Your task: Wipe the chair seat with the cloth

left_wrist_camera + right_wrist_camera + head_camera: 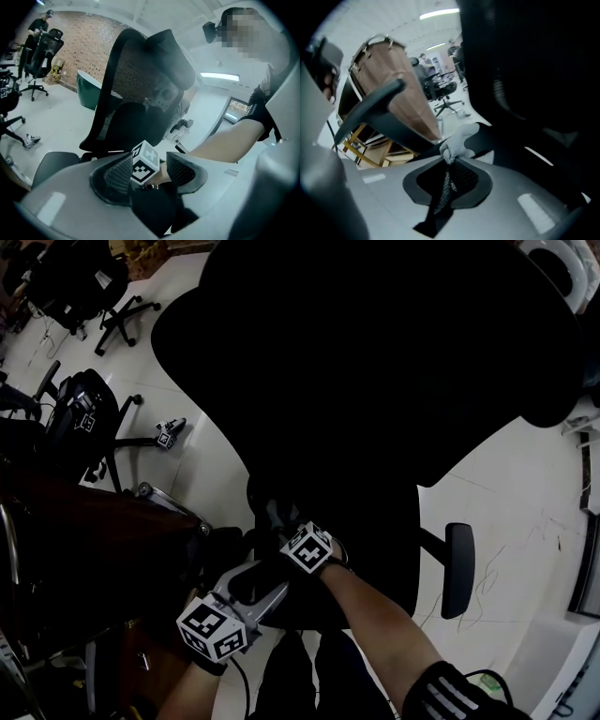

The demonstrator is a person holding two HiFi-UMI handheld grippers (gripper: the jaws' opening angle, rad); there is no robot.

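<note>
A white tiled floor runs under a large black chair, with other office chairs farther back. The head view is so dark that the chair's seat and back merge, and the cloth cannot be found there. The right gripper has its jaws pressed together on a bunch of the pale cloth, just at the chair's dark surface; contact is unclear. The left gripper has its jaws spread wide and holds nothing, and the other gripper's marker cube shows between them.
</note>
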